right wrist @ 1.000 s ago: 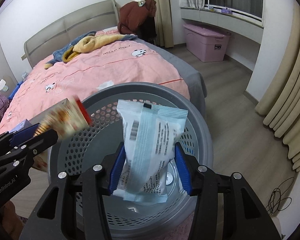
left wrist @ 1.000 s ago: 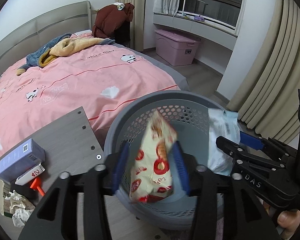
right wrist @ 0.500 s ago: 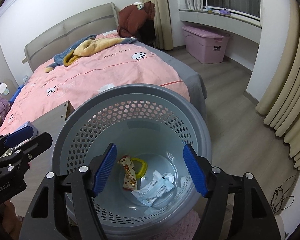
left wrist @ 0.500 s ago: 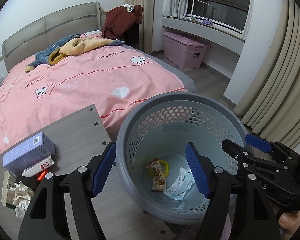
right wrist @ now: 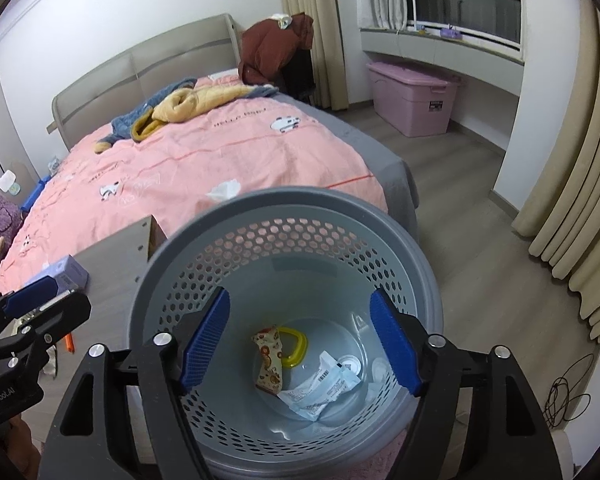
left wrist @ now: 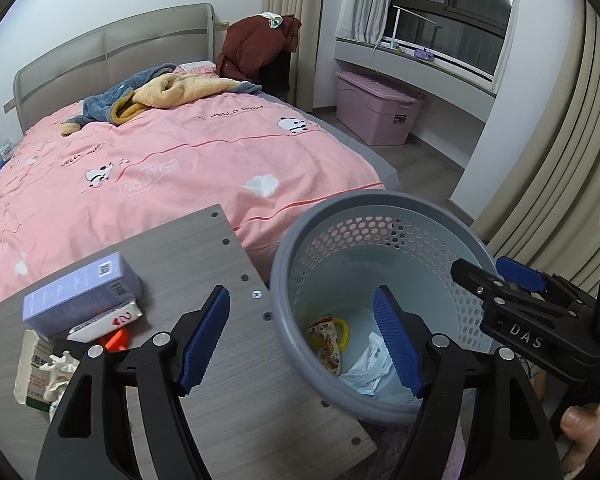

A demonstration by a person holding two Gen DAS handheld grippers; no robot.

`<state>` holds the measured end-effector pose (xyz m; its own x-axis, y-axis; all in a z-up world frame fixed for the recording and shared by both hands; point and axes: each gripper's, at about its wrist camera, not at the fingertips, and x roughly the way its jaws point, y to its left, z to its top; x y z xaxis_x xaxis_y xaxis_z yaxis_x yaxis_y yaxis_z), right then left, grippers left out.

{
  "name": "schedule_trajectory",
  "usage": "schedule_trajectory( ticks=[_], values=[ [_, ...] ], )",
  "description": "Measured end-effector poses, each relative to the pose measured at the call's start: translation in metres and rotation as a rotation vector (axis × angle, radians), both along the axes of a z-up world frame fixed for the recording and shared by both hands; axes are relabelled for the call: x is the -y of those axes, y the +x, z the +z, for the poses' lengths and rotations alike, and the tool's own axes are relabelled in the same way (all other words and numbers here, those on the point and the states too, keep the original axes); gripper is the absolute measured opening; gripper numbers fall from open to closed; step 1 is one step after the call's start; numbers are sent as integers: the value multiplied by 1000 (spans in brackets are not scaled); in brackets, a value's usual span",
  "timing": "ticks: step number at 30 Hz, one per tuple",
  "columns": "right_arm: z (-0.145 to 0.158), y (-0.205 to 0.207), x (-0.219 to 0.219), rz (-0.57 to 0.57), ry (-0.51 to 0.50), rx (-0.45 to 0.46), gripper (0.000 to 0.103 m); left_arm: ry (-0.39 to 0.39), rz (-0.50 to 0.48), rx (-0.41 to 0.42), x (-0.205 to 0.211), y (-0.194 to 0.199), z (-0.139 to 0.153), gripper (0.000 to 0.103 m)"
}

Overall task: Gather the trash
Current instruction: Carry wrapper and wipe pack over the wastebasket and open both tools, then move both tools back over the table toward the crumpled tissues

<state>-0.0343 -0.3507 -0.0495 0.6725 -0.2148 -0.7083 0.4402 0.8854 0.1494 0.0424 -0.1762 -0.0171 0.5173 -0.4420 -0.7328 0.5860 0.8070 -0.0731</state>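
A grey perforated basket [left wrist: 380, 208] [right wrist: 284, 200] stands beside a grey wooden table [left wrist: 204, 252]. On its bottom lie a red-and-cream snack wrapper [left wrist: 328, 346] [right wrist: 270, 364], a pale blue packet [left wrist: 370, 368] [right wrist: 324, 384] and a yellow ring [right wrist: 296, 344]. My left gripper [left wrist: 300, 340] hangs over the basket's left rim and the table edge, its jaws opening with nothing between them. Above the basket's mouth, my right gripper [right wrist: 300, 340] also has its jaws opening and empty. A crumpled tissue [left wrist: 60, 372] lies on the table and another tissue [left wrist: 262, 186] on the bed.
On the table's left are a purple box [left wrist: 80, 292], a card packet [left wrist: 104, 320] and an orange item [left wrist: 116, 338]. A pink bed [left wrist: 160, 152] lies behind. A pink storage bin [right wrist: 412, 96], curtains [right wrist: 572, 200] and a floor cable [right wrist: 568, 392] are to the right.
Both grippers let go of their packets, which dropped to the basket's bottom. Both sets of jaws spread wider. The left gripper shifted left and up, toward the table.
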Motion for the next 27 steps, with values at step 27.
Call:
schedule_trajectory(
  ticks=[27],
  values=[
    [-1,32,-145,282,3,-6,74,-7,353,10,-188,-11,-5,71]
  ],
)
